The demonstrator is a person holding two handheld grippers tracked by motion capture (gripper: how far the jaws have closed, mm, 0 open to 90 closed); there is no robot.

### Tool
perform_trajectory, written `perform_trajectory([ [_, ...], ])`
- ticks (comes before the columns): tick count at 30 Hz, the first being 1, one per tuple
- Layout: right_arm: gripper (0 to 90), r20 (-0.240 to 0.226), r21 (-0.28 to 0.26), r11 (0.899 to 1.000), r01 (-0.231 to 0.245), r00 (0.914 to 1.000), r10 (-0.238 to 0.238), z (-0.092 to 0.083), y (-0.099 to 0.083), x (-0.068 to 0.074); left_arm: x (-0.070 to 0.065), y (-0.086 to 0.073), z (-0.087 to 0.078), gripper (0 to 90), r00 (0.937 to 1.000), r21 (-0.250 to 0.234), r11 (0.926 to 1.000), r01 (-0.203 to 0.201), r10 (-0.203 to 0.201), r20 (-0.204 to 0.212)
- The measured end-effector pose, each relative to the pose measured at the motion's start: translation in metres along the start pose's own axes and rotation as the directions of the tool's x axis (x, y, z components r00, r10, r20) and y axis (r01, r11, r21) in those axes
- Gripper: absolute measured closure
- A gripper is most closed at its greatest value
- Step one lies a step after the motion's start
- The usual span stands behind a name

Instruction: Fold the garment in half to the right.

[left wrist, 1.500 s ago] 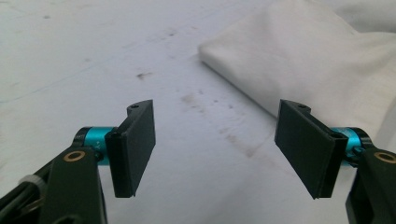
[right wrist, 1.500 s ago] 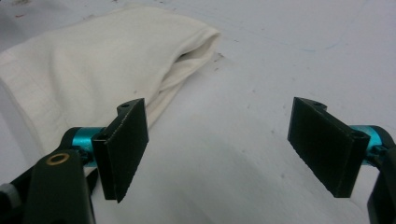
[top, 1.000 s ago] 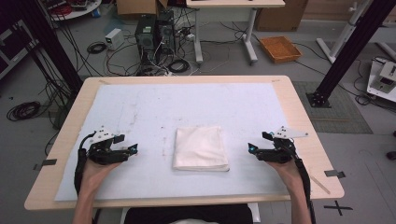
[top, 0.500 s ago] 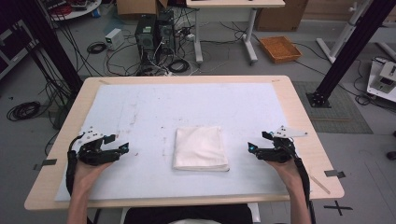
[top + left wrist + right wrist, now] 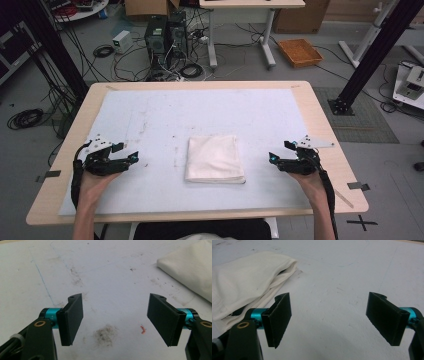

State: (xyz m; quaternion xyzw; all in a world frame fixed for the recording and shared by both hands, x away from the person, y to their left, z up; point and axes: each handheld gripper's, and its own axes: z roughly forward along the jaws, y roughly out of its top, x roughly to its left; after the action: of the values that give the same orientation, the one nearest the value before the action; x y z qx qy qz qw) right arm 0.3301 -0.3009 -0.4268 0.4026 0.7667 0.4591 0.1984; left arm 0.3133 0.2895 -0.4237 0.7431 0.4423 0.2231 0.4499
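I am holding the left gripper (image 5: 131, 159) and the right gripper (image 5: 273, 158) low over the stained white sheet (image 5: 165, 112), both with jaws wide apart and gripping nothing. Between them the folded white cloth (image 5: 215, 159) is lying flat, soft, square, its layered edges showing. Beyond it the sheet is leaving free room up to the wooden table (image 5: 320, 120) edge.

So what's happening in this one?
A person at a table holds tongs in each hand, one either side of a folded white cloth lying in the middle of the white mat. The left tongs and the right tongs both point inward toward the cloth, jaws open, holding nothing. Neither touches the cloth. In the right gripper view the cloth's folded edge lies close by the left jaw.
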Motion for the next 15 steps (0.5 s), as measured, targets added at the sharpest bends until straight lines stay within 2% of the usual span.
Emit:
perform_trajectory([
  [3,20.4,-0.001,0.002,1.000,0.007,1.0000,-0.007,0.0016,0.0001,0.0030,0.0014,-0.0024,0.0006,29.0,1.0000,0.005,0.9999,0.010,-0.010,0.001],
  [15,20.4,-0.007,0.014,1.000,0.010,0.9999,-0.010,0.0048,0.0009,0.0065,-0.0004,-0.0014,-0.0009,29.1,1.0000,0.000,1.0000,0.007,-0.007,0.001],
])
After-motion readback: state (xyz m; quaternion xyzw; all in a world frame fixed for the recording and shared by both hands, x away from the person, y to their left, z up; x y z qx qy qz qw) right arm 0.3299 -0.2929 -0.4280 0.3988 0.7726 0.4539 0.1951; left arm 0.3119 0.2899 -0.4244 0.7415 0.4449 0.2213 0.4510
